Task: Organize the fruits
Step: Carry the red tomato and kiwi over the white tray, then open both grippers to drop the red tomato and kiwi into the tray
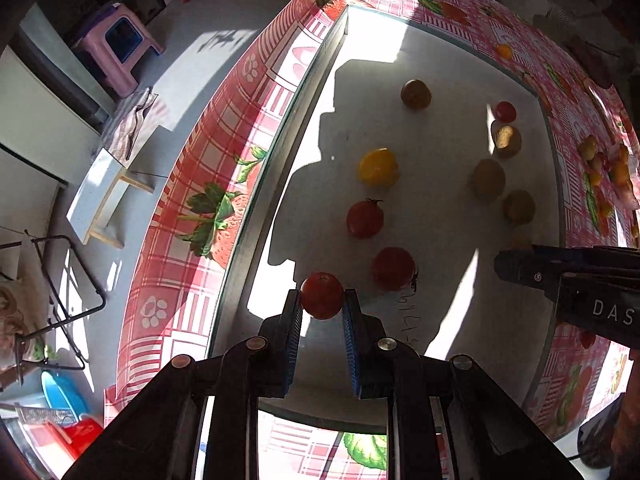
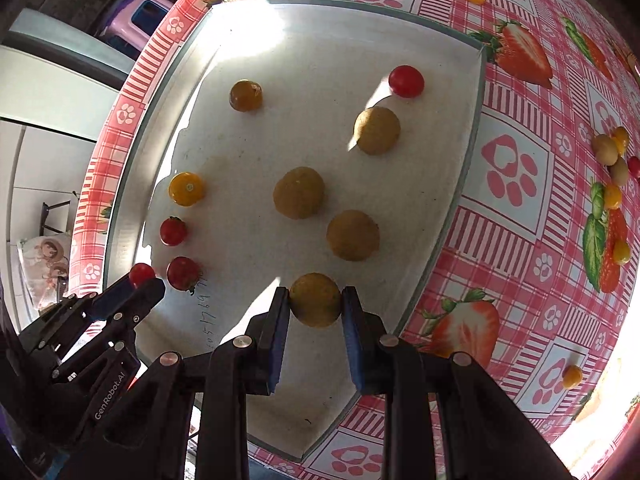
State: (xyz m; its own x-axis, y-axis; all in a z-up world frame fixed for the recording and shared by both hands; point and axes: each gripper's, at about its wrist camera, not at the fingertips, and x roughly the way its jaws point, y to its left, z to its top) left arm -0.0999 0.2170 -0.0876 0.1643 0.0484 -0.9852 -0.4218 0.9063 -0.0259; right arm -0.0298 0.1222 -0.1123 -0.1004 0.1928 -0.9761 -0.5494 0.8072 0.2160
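Note:
My left gripper is shut on a red cherry tomato just above the near-left part of the white tray. Close by on the tray lie two red tomatoes and a yellow one. My right gripper is shut on a tan round fruit over the tray's near part. Three more tan fruits lie in a line beyond it. The left gripper shows at the lower left of the right wrist view.
The tray also holds a brownish-yellow fruit and a red tomato at the far side. Loose small fruits lie on the pink strawberry tablecloth to the right. A purple stool stands on the floor beyond the table's left edge.

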